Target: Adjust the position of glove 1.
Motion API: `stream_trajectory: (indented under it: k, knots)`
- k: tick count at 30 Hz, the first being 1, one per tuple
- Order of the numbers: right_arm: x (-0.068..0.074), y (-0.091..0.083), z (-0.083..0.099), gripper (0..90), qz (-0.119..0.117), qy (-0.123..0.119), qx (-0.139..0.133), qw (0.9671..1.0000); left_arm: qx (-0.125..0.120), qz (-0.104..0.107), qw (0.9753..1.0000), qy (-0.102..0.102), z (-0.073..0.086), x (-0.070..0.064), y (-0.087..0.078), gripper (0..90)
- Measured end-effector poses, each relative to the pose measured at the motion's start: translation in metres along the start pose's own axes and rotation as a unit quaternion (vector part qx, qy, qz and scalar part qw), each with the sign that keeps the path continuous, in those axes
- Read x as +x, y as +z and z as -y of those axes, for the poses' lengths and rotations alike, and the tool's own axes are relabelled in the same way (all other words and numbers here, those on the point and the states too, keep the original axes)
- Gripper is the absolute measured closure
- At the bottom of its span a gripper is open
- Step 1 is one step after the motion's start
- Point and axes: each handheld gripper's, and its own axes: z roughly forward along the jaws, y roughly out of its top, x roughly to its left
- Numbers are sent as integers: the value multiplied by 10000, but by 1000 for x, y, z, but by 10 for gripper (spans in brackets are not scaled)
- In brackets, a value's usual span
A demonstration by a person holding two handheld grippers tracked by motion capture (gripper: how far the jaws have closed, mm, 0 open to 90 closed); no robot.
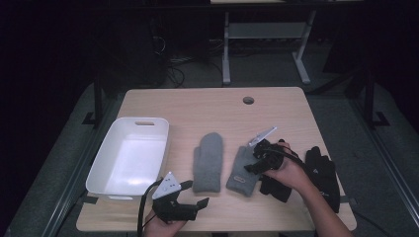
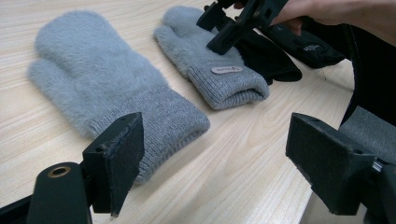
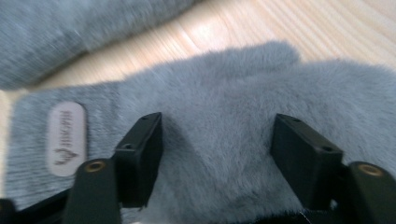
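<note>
Two grey fuzzy mittens lie side by side mid-table, cuffs toward me: the left mitten (image 1: 208, 161) (image 2: 107, 88) and the right mitten (image 1: 239, 175) (image 2: 210, 60) (image 3: 224, 93), which has a small sewn label on its cuff. My right gripper (image 1: 253, 160) (image 2: 233, 23) (image 3: 217, 154) stands open, its jaws set down on either side of the right mitten's fuzzy body. My left gripper (image 1: 196, 193) (image 2: 215, 154) is open with nothing between its jaws, low near the table's front edge, just short of the left mitten's cuff.
A white plastic bin (image 1: 99, 170) stands at the table's left. Two black gloves lie at the right: one glove (image 1: 323, 177) (image 2: 306, 46) near the right edge, the other glove (image 1: 275, 189) (image 2: 268, 58) against the right mitten, under the hand. A cable hole (image 1: 248, 100) is at the back.
</note>
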Motion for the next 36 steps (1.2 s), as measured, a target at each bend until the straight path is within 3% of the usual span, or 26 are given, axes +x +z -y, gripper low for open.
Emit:
stream_trajectory:
  k: [5,8,13,14,15,16,19,31,35,36]
  knots:
    - [2,6,-1,428,34,-69,122,9999,-4,-3,10000,-30,0,0,0,196]
    - [3,8,-1,535,52,-159,179,9997,-2,14,10000,-42,0,0,0,196]
    - [2,9,-1,638,-90,-152,216,9996,34,23,10000,-28,1,0,1,196]
    - [0,9,-2,709,-253,-123,211,9994,41,27,10000,-42,1,0,2,196]
    - [0,9,-2,709,-253,-123,211,9994,28,32,10000,-76,1,-1,2,196]
    - [-1,8,-1,764,-338,-77,203,9992,34,37,10000,-70,1,0,3,196]
    - [-1,8,-2,813,-336,-135,201,9991,53,32,10000,-60,2,-1,3,196]
    - [10,-6,-9,840,-380,-593,31,9975,-9,42,9999,-126,1,0,1,197]
    - [16,-19,-18,841,-392,-749,-125,9963,-76,26,9998,-188,1,0,-2,198]
    - [20,-27,-24,841,-343,-880,-215,9953,-68,18,9998,-193,0,1,-2,197]
